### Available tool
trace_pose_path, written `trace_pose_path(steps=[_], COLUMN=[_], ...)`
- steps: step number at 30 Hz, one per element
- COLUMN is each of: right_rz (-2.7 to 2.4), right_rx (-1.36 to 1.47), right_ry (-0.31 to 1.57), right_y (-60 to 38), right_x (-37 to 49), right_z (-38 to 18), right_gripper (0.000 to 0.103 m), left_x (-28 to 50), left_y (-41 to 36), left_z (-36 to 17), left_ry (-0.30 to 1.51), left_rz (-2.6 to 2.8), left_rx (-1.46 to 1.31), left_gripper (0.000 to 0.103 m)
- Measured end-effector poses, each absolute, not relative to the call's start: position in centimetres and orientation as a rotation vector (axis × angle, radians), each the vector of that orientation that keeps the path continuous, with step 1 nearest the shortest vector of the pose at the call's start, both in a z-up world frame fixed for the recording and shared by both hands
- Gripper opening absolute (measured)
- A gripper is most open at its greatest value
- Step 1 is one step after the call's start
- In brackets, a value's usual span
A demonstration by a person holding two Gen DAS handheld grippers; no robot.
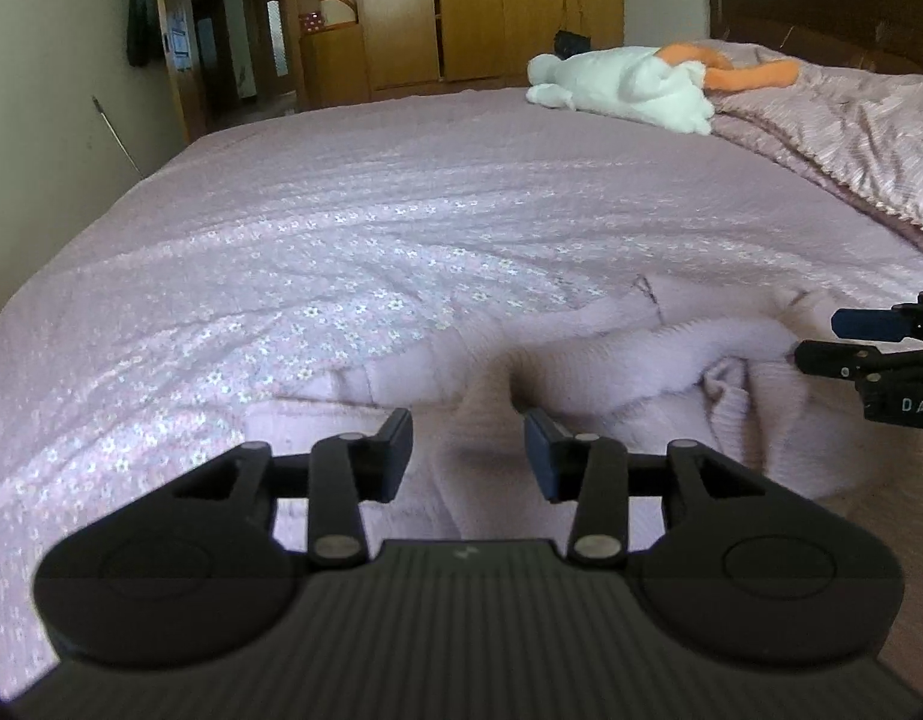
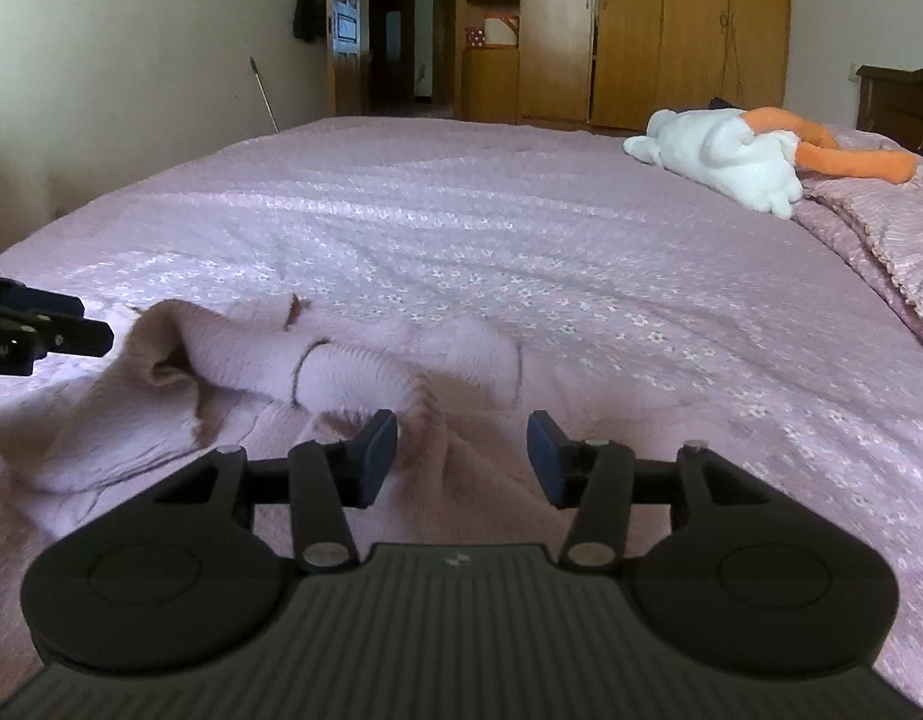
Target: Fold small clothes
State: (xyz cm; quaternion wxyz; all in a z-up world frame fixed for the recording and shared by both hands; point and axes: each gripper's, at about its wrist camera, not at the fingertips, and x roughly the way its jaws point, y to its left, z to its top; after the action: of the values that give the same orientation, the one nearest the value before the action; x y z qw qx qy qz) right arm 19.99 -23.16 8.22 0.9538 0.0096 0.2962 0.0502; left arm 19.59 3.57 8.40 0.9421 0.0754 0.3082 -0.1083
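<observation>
The left tool (image 1: 468, 450) was held low over the near edge of the bed, its fingers spread wide with nothing between them; a raised fold of the pink sweater (image 1: 611, 360) sat in the gap just ahead of the pads. The right tool (image 2: 461, 450) was likewise spread wide and empty, positioned above the near part of the same sweater (image 2: 341, 372). The sweater lay crumpled and unfolded on the bedspread (image 1: 371, 210), with one sleeve bunched toward the left tool and a rumpled opening turned upward. Each tool was visible at the edge of the other's view, on either side of the garment. Beyond the sweater, the pink flowered bedspread was bare up to a white and orange plush toy (image 2: 731, 150) lying near a folded quilt (image 1: 851, 132). A wooden wardrobe (image 2: 671, 30) stood against the far wall beside an open doorway (image 2: 395, 48).
</observation>
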Motion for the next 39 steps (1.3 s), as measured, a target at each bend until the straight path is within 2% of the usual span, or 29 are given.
trace_pose_path(steps=[12, 22, 29, 30, 31, 32, 33, 39], right_rz=[0.257, 0.310, 0.279, 0.275, 0.275, 0.264, 0.260, 0.186], right_rx=[-0.083, -0.188, -0.244, -0.243, -0.242, -0.248, -0.250, -0.173], right_ry=[0.605, 0.623, 0.587, 0.581, 0.576, 0.569, 0.564, 0.490], right_y=[-21.3, -18.2, -17.1, -17.2, -17.2, -17.3, -17.5, -21.1], right_x=[14.3, 14.8, 15.4, 15.4, 15.4, 15.4, 15.5, 17.0], right_z=[8.0, 5.6, 4.2, 4.2, 4.3, 4.5, 4.8, 8.8], right_gripper=[0.057, 0.057, 0.055, 0.047, 0.032, 0.023, 0.011, 0.009], left_x=[15.6, 15.5, 16.4, 16.5, 16.5, 16.6, 16.6, 18.0], left_y=[2.1, 0.0, -0.7, -0.5, -0.5, -0.3, -0.1, 3.4], left_z=[6.0, 3.3, 2.0, 1.9, 1.9, 2.1, 2.4, 6.9], left_ry=[0.672, 0.666, 0.596, 0.585, 0.578, 0.582, 0.581, 0.493], left_rz=[-0.298, -0.340, -0.279, -0.279, -0.283, -0.286, -0.290, -0.252], left_rx=[0.176, 0.284, 0.345, 0.342, 0.341, 0.342, 0.336, 0.245], left_gripper=[0.044, 0.044, 0.044, 0.042, 0.022, 0.009, 0.009, 0.009])
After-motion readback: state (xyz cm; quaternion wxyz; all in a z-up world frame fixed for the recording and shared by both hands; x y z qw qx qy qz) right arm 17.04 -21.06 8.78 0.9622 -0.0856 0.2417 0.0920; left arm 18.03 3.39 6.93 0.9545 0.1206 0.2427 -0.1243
